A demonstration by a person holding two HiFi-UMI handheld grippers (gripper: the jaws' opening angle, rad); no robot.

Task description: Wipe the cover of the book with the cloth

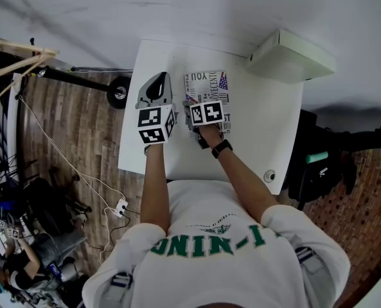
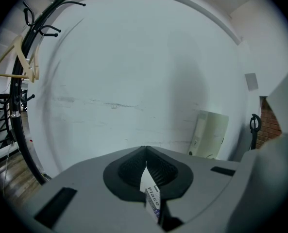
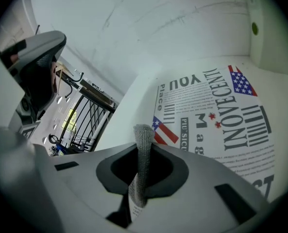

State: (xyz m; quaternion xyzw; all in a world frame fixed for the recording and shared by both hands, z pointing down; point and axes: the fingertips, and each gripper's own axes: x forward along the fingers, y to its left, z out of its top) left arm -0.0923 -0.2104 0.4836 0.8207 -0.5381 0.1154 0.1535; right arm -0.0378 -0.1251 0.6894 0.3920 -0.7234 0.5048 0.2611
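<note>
Grey cloth (image 3: 143,164) is being gripped by R tongs (image 3: 144,144), closed on it, over book (image 1: 206,85), which is lying flat on white counter (image 1: 267,127), cover up. L tongs (image 2: 146,152) are being held shut on thin printed slip (image 2: 151,191), beside book's left edge.

Head view looks steeply down; right gripper view shares the book (image 1: 206,85), close up.
</note>
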